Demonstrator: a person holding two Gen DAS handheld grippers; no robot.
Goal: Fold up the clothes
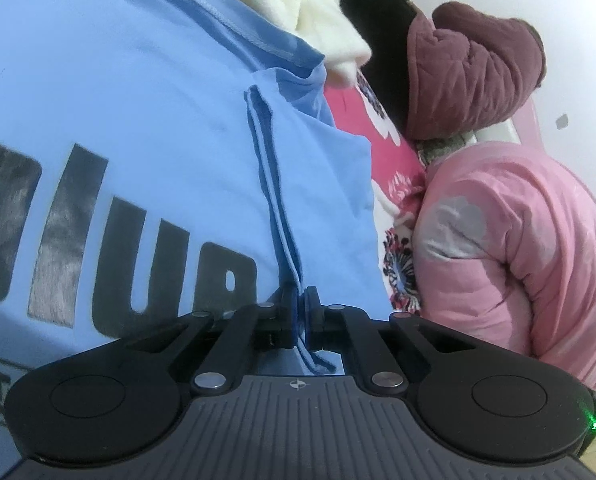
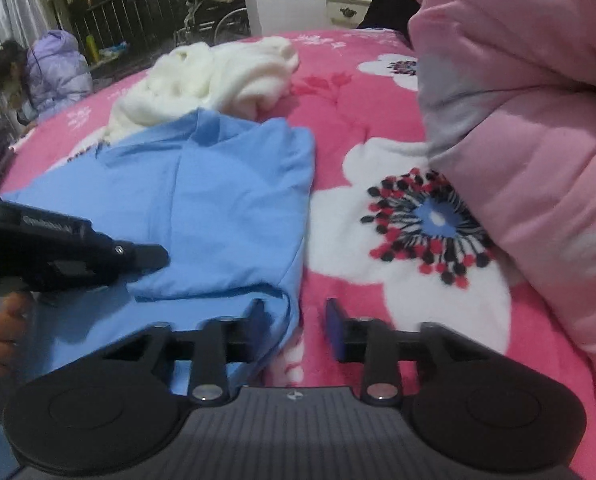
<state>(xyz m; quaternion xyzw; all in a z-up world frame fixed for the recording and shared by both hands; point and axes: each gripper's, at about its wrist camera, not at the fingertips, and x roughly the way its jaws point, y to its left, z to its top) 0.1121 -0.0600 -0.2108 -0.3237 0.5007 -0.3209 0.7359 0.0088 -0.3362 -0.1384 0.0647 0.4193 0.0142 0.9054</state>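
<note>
Item: 1 blue T-shirt (image 2: 201, 200), lying on the pink flowered bed cover (image 2: 378, 240), partly folded as I judge it, 1 side turned in. My left gripper (image 1: 300, 312): jaws pinching its hem. My right gripper (image 2: 298, 328): jaws spread at the shirt's edge, holding nothing. Outstanding: remaining folds; white fleece garment (image 2: 217, 76) and pink padded jacket (image 2: 518, 140) unfolded.

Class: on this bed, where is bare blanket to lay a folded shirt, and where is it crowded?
Free: the floral blanket between the blue T-shirt and the pink quilt. Crowded: the far side, with the white fleece garment.
</note>
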